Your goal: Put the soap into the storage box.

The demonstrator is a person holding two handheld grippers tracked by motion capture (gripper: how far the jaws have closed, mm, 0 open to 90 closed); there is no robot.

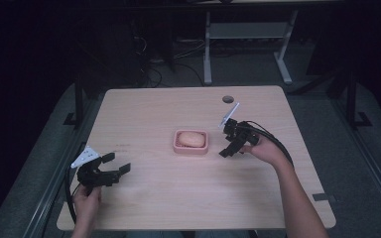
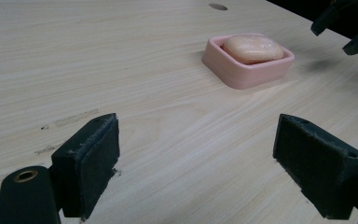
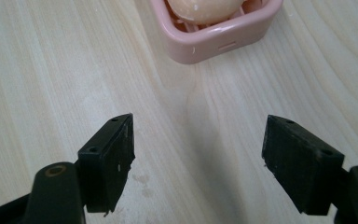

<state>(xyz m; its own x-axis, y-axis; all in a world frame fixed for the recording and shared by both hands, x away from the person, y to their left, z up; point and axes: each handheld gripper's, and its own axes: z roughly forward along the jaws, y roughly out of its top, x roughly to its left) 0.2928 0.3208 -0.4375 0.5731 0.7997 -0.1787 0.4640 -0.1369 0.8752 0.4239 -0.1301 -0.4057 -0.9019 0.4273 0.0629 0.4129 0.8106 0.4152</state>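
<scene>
- right gripper (image 1: 229,146) is hovering with its jaws spread wide, nothing between them, just bare table (image 1: 188,198) underneath
- the pink soap dish (image 1: 190,141) sits right ahead of those jaws, near but not touching; in the right gripper view its near wall (image 3: 214,39) is just past the tips
- a peachy bar of soap (image 1: 191,138) lies inside the dish
- left gripper (image 1: 116,163) is also slack, jaws wide apart and empty, resting low over the wood
- from the left gripper the dish (image 2: 247,60) is well ahead and off to its right, a good way apart
- the right gripper's tips (image 2: 342,28) poke in beyond the dish there
</scene>
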